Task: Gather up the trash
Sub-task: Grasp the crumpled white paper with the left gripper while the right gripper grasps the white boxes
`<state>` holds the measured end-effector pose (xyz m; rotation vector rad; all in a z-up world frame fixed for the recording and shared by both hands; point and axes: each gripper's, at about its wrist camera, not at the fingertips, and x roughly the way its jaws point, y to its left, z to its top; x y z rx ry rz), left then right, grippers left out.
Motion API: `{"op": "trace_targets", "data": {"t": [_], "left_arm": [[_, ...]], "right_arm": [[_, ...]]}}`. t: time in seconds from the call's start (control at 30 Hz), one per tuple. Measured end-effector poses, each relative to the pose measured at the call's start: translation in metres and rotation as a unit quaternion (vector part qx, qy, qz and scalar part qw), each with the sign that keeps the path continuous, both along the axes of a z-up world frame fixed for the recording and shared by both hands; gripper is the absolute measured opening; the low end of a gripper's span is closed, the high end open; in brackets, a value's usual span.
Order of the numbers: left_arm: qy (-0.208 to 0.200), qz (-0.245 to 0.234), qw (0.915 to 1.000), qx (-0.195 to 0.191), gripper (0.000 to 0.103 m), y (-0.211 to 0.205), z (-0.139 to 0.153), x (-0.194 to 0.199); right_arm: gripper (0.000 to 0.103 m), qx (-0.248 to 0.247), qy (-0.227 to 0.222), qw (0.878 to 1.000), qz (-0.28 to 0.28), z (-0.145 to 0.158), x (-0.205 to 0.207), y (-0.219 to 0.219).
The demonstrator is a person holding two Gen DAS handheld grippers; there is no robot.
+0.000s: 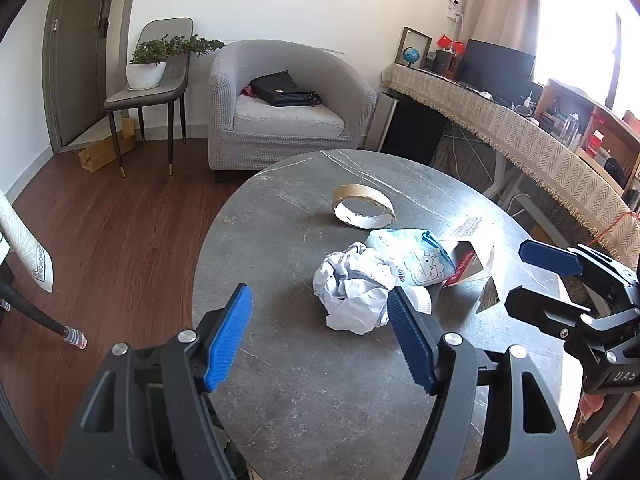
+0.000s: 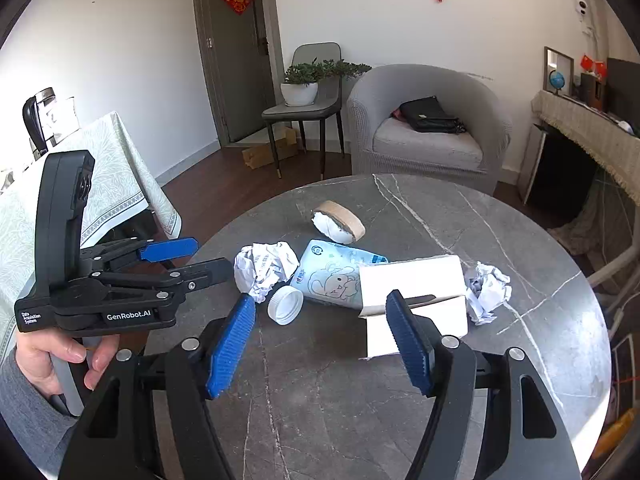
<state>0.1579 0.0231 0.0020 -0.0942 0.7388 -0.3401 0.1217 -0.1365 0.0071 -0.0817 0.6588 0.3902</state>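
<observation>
On the round counter (image 2: 400, 420) the trash lay clustered ahead of me: my left gripper (image 1: 320, 336), spread wide and empty, faced the crumpled paper (image 1: 354, 284); my right gripper (image 2: 320, 344), likewise wide and empty, sat nearer the white box (image 2: 416, 280)

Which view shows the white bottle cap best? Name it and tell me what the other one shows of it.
The right wrist view. There the white bottle cap lies in full on the grey table, open side up, beside the crumpled paper. In the left wrist view only a sliver of the cap shows behind that gripper's blue finger.
</observation>
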Motion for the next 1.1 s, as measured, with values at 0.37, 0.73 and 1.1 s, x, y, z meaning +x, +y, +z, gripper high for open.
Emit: {"op": "trace_targets", "data": {"t": [0.37, 0.73, 1.1], "left_arm": [[0.035, -0.013, 0.9992, -0.015, 0.070, -0.023, -0.015, 0.017], [0.052, 0.011, 0.9974, -0.049, 0.049, -0.015, -0.019, 0.026], [0.031, 0.013, 0.9965, -0.077, 0.049, 0.005, -0.004, 0.012]], "right_arm": [[0.090, -0.020, 0.013, 0.999, -0.032, -0.016, 0.010, -0.049], [0.091, 0.011, 0.064, 0.998, 0.000, -0.034, 0.026, -0.058], [0.091, -0.010, 0.069, 0.998, -0.004, -0.039, 0.039, -0.043]]}}
